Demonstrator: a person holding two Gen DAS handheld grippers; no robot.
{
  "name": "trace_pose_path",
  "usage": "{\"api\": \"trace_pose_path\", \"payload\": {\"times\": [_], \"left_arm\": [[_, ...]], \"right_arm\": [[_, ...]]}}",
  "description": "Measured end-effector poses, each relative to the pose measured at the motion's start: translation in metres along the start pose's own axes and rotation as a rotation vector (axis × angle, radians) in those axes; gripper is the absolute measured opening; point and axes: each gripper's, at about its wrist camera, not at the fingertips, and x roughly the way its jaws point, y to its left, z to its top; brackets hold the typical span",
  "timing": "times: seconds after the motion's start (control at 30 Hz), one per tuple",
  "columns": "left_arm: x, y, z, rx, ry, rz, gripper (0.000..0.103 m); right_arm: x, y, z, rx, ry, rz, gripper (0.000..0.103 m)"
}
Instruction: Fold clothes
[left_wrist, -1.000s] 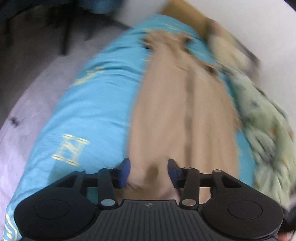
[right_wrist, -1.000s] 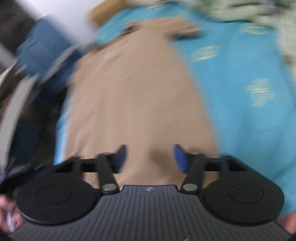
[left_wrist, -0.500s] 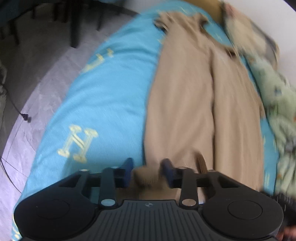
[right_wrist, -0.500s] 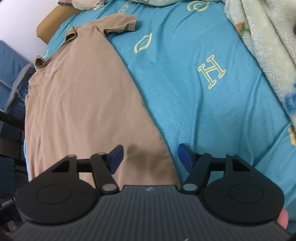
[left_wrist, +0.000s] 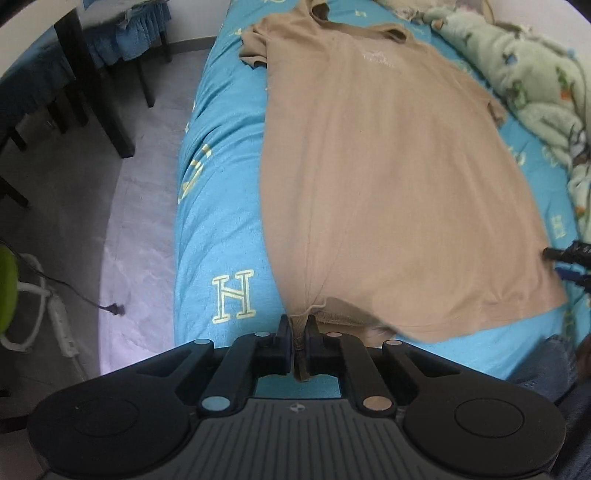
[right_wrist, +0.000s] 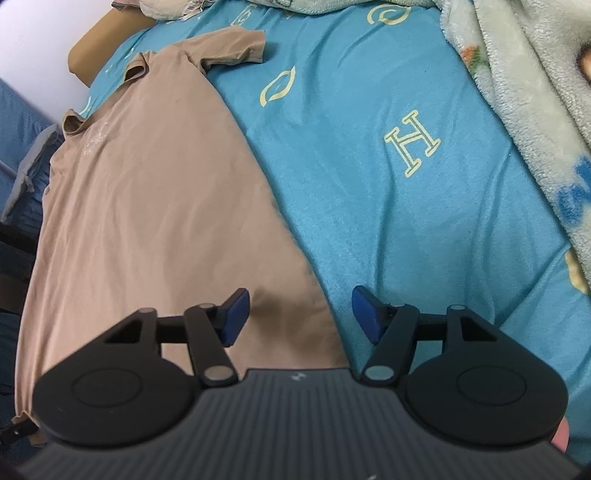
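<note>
Only readable text: yellow "H" letters printed on blue bedsheet (left_wrist: 221, 206), one per view. Pale chest print on T-shirt (left_wrist: 376, 57) illegible.

Soft, even indoor light fills both views, with no harsh glare. The left wrist view is slightly smeared across the tan shirt (left_wrist: 388, 184), while the floor (left_wrist: 122, 206) shows a pale bright patch. Fisheye bending curves the bed sheet (right_wrist: 388, 203) edges; corners vignette dark, and a faint shadow lies under the right gripper (right_wrist: 299, 310)
</note>
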Motion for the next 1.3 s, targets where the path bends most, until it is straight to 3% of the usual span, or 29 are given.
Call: {"api": "trace_pose_path", "payload": {"times": [0.2,0.27,0.4,0.57,0.73,0.83,0.9,1.03,1.1,1.17,1.3], "left_arm": [[-0.004,0.000,-0.005,-0.050,-0.006,-0.029,0.020],[-0.007,-0.001,-0.006,-0.046,-0.022,-0.034,0.037],[0.000,-0.007,-0.006,-0.011,-0.040,-0.041,0.041],[0.012,-0.041,-0.009,0.133,-0.039,-0.012,0.056],[0.027,-0.085,-0.015,0.358,0.022,0.052,0.065],[0.036,-0.106,-0.018,0.482,0.059,0.097,0.065],[0.041,-0.112,-0.016,0.511,0.075,0.112,0.065],[0.051,-0.116,-0.009,0.511,0.107,0.105,0.058],[0.056,-0.118,-0.005,0.511,0.124,0.102,0.042],[0.060,-0.120,-0.002,0.509,0.136,0.091,0.009],[0.046,-0.126,-0.001,0.511,0.111,0.059,0.003]], "right_arm": [[-0.003,0.000,0.001,0.002,-0.005,-0.005,0.053],[-0.009,0.004,0.002,-0.018,-0.045,-0.014,0.053],[-0.024,0.023,0.003,-0.120,-0.143,-0.003,0.054],[-0.031,0.045,-0.001,-0.247,-0.193,0.036,0.054],[-0.043,0.063,-0.005,-0.365,-0.257,0.053,0.054],[-0.048,0.074,-0.010,-0.436,-0.289,0.065,0.054],[-0.050,0.079,-0.012,-0.472,-0.302,0.074,0.054],[-0.053,0.084,-0.015,-0.486,-0.304,0.101,0.054],[-0.053,0.084,-0.014,-0.483,-0.304,0.106,0.054],[-0.053,0.082,-0.013,-0.476,-0.302,0.112,0.054],[-0.053,0.082,-0.012,-0.463,-0.300,0.123,0.054]]}}
